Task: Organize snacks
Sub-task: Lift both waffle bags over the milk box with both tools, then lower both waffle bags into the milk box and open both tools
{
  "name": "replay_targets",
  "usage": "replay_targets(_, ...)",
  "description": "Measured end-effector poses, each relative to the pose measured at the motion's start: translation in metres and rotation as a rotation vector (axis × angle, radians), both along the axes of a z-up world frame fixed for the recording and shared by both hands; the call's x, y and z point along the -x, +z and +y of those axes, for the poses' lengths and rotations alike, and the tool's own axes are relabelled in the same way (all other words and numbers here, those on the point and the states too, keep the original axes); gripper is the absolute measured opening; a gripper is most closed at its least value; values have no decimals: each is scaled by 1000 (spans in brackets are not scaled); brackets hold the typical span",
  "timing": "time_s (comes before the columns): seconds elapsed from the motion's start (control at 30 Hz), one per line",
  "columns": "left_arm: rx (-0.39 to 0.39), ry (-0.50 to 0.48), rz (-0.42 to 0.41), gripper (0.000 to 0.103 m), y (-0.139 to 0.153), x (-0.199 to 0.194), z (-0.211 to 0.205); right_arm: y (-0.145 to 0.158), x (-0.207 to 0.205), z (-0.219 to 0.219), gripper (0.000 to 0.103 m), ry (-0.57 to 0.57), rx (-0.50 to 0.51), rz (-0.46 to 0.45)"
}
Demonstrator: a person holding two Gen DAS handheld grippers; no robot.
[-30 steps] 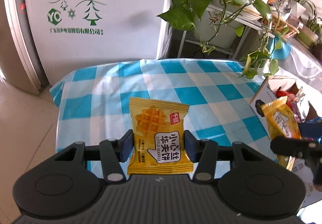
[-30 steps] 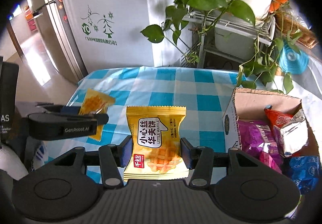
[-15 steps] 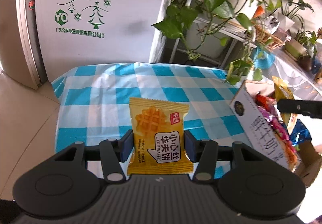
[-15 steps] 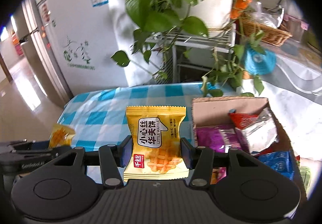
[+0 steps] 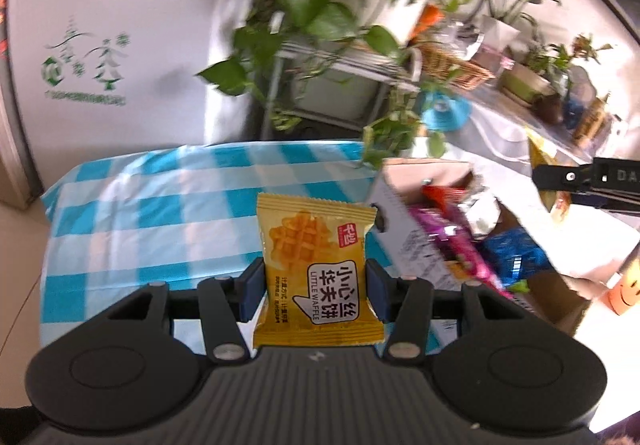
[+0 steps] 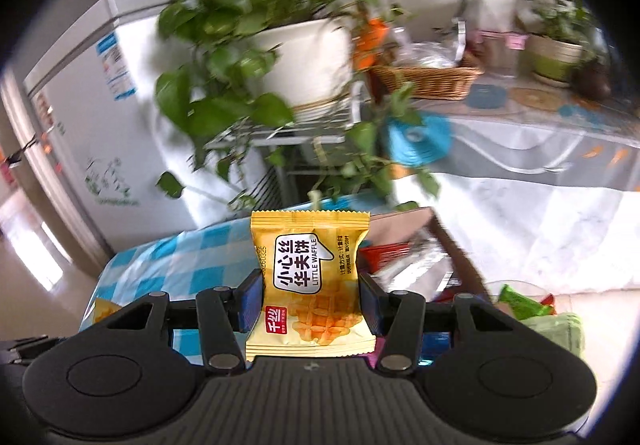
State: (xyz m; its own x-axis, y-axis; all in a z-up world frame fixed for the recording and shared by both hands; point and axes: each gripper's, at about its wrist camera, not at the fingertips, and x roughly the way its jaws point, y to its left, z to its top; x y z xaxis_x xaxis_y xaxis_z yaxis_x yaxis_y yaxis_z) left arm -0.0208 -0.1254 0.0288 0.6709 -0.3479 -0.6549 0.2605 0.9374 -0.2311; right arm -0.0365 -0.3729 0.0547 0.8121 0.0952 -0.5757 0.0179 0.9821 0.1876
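Left hand-held gripper (image 5: 316, 295) pinches yellow waffle packet (image 5: 316, 273) above checkered bench (image 5: 160, 213), beside cardboard box (image 5: 404, 213) of snacks. Right hand-held gripper (image 6: 310, 305) pinches second waffle packet (image 6: 310, 281), box (image 6: 448, 241) just behind.

A white fridge (image 5: 120, 25) stands at the left, by the shiny floor (image 6: 24, 245). Leafy plants (image 6: 256, 5) sit on a metal rack (image 5: 340, 65). Bright light fills the room.

The left claw (image 5: 315, 295) gripped a yellow waffle packet (image 5: 316, 273) above the checked tabletop (image 5: 160, 213), beside an open snack box (image 5: 420, 241).
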Motion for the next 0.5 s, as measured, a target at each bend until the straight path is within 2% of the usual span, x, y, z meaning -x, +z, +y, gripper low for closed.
replay_targets(0.27, 17, -112, -24, 51, 11, 5, -63, -3, 11, -24, 57, -72, -18, 12)
replay_targets(0.5, 14, -200, -4, 51, 7, 11, -113, -4, 14, -34, 57, -102, -37, 22)
